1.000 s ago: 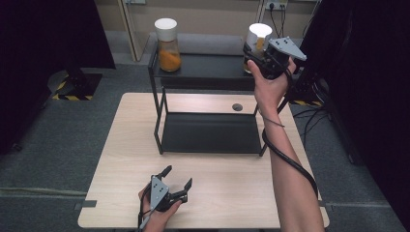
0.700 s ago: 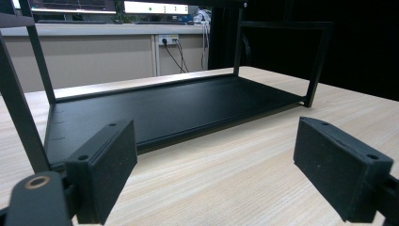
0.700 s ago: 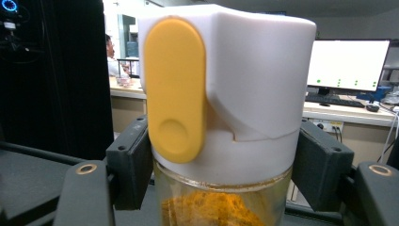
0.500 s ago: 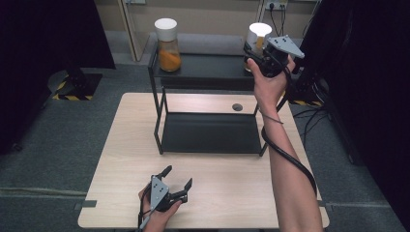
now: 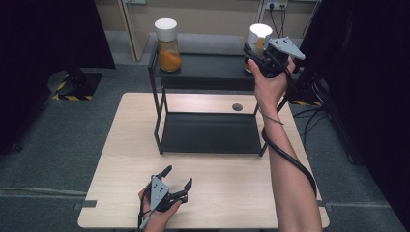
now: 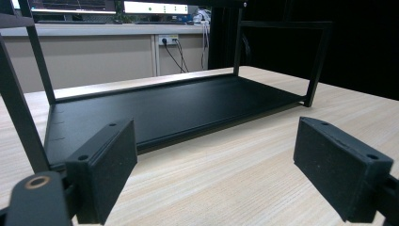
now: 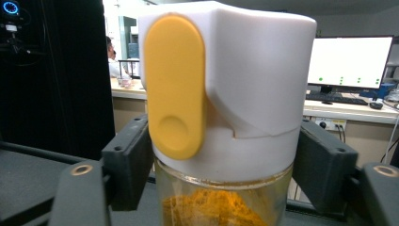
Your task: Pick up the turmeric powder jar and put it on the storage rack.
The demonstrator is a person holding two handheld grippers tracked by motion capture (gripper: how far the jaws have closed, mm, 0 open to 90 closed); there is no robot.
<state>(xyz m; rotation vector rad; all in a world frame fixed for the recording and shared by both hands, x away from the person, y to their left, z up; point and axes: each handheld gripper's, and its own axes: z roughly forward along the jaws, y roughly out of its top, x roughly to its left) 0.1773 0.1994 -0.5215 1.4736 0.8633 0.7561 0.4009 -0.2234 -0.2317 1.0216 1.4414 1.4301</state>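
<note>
A glass jar of orange powder with a white lid [image 5: 259,35] stands at the right end of the black rack's top shelf [image 5: 208,77]. My right gripper [image 5: 254,52] is around it, just under the lid. In the right gripper view the lid [image 7: 244,84], with its yellow flap, sits between the pads [image 7: 129,160]. The jaws have just been opening and barely clear the jar. My left gripper [image 5: 178,176] rests open on the table [image 5: 232,183] near the front edge, with nothing between its pads [image 6: 106,169].
A second jar of orange powder with a white lid [image 5: 167,41] stands at the left end of the top shelf. The rack's lower shelf [image 5: 210,133] is bare, also ahead of the left gripper [image 6: 179,103]. A round hole [image 5: 237,107] is in the tabletop behind the rack.
</note>
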